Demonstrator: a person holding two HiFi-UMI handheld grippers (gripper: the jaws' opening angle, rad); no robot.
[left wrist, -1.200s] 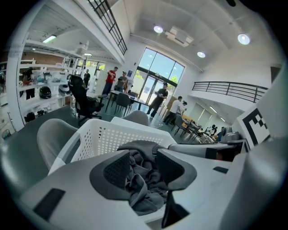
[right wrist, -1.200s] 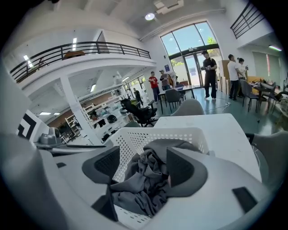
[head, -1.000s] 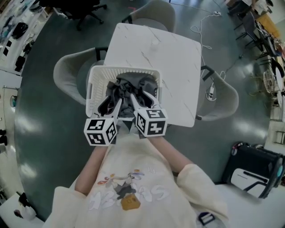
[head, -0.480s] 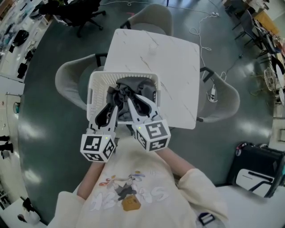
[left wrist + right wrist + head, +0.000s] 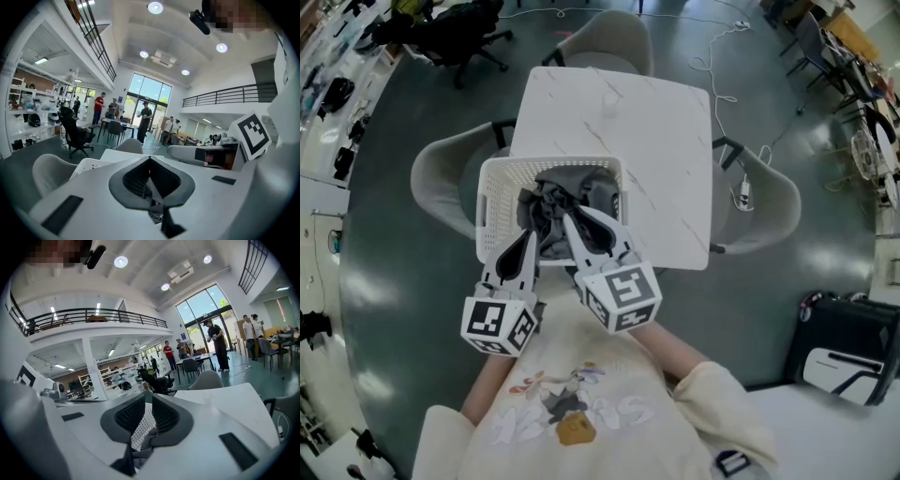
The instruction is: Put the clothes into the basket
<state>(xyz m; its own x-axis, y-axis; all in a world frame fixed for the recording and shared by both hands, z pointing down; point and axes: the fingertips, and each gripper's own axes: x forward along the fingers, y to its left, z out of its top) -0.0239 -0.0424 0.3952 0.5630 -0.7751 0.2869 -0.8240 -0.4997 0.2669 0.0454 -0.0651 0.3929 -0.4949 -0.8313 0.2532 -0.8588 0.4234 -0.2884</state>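
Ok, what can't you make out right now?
Head view: the left gripper and right gripper cover the near rim of the basket and part of the grey clothes; garment count unclear.
Gripper views: both shut; pinched cloth or not, each gripper's own body hides it.

Left gripper (image 5: 529, 223), right gripper (image 5: 566, 216) side by side, fingers closed.

From above the person, the head camera looked steeply down on the worktop (image 5: 656, 141) and basket (image 5: 490, 214). Cameras rode close behind the jaws of the left hand-held gripper (image 5: 150, 159) and right hand-held gripper (image 5: 146, 402), facing level across the hall. All three shared the worktop; the head and right gripper views also shared basket mesh and clothes (image 5: 551, 199).
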